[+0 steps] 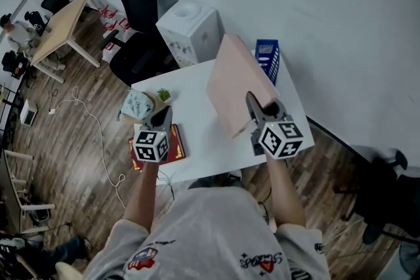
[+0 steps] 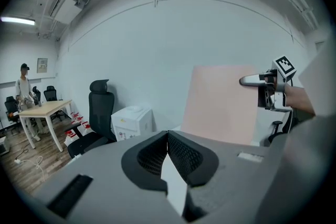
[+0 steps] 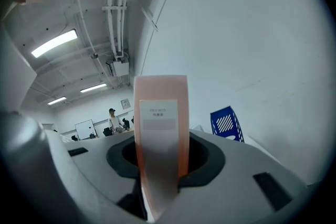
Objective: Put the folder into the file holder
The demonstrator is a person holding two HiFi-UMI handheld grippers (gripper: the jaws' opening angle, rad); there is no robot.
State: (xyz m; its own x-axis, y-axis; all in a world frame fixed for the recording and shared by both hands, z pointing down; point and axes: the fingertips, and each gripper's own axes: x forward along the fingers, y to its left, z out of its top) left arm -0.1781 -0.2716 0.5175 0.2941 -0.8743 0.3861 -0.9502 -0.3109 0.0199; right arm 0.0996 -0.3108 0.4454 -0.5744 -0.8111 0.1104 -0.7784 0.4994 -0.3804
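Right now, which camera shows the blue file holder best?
The head view: the file holder shows from above, beside the pink folder. The right gripper view catches only its upper part; the left gripper view misses it.

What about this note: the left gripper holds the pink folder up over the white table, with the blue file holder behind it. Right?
Wrong gripper: the right gripper holds the pink folder up over the white table, with the blue file holder behind it, as the right gripper view shows. The left gripper is shut, empty.
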